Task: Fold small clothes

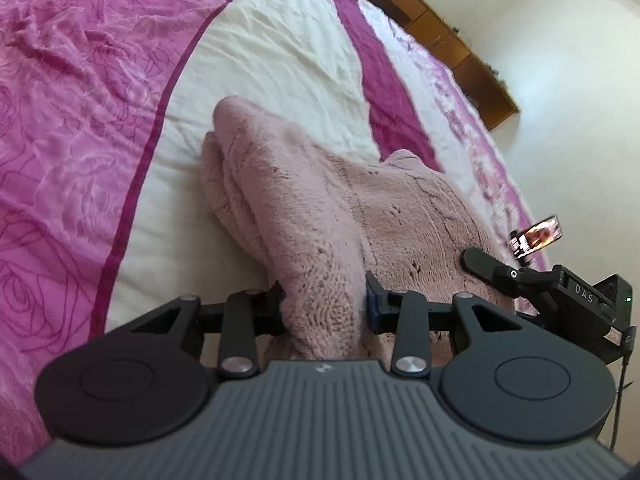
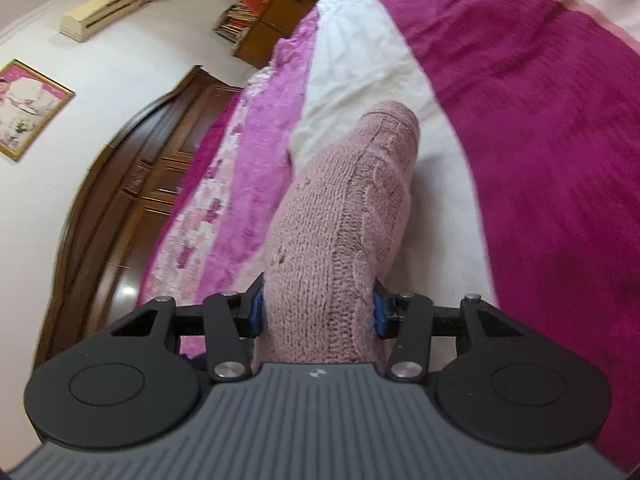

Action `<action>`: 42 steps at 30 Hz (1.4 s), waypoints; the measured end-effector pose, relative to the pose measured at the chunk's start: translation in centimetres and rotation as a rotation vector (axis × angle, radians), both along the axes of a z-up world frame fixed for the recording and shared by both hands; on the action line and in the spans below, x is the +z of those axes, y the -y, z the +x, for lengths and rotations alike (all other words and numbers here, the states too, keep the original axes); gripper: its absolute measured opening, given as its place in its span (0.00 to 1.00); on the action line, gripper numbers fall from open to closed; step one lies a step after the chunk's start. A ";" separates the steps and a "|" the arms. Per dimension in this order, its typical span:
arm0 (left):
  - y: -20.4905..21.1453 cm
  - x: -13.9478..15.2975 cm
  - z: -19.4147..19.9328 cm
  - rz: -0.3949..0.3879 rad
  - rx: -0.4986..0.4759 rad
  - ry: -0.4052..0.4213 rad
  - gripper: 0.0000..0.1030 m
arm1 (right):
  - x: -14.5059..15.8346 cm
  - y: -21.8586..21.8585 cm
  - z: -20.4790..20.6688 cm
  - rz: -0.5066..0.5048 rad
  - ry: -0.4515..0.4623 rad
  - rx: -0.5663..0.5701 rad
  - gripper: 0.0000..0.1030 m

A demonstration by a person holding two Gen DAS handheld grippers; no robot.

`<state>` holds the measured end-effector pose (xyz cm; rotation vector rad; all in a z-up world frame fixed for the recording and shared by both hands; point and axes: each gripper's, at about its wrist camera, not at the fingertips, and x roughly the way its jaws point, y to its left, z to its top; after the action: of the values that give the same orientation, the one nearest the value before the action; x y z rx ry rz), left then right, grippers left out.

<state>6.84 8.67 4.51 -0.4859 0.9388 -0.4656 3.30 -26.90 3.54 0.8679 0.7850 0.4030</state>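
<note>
- Clearly, the pale pink knitted garment [image 1: 320,208] is pinched by the left tool [image 1: 325,304], whose jaws are closed onto a bunched fold; from there it trails toward 12 o'clock over the pink-and-white bed cover [image 1: 272,52].
- A second bunch is clamped likewise by the right tool [image 2: 319,312].
- Loose knit could be stretched or dropped if the tools are pulled apart unevenly.

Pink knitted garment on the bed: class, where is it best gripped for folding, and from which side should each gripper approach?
Probably at the bunched near edge of the pink knitted garment, coming in low from the near side. The left gripper and right gripper already pinch thick gathered knit there; the far end lies limp on the bedspread, so lifting the near edge lets it fold over.
</note>
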 end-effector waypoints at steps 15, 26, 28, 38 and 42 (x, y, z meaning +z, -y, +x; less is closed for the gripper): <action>1.4 -0.4 -0.7 0.169 -0.006 0.028 0.42 | -3.9 0.1 -1.2 -0.115 -0.027 -0.032 0.61; 2.0 2.2 -4.0 0.334 0.039 0.110 0.42 | 0.8 0.0 -5.5 -0.262 0.118 -0.088 0.71; 2.4 2.5 -4.9 0.382 0.050 0.122 0.43 | 1.5 -0.3 -6.6 -0.286 0.138 -0.096 0.72; 3.5 2.6 -7.9 0.470 0.094 0.121 0.58 | 3.0 -2.3 -11.3 -0.406 0.208 -0.089 0.76; 4.0 2.1 -8.5 0.502 0.104 0.110 0.58 | 2.8 -3.2 -12.4 -0.446 0.222 -0.076 0.79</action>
<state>-1.70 4.66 6.61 -0.0508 0.8811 -0.1488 -9.13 -23.66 6.32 0.4252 0.6017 0.2374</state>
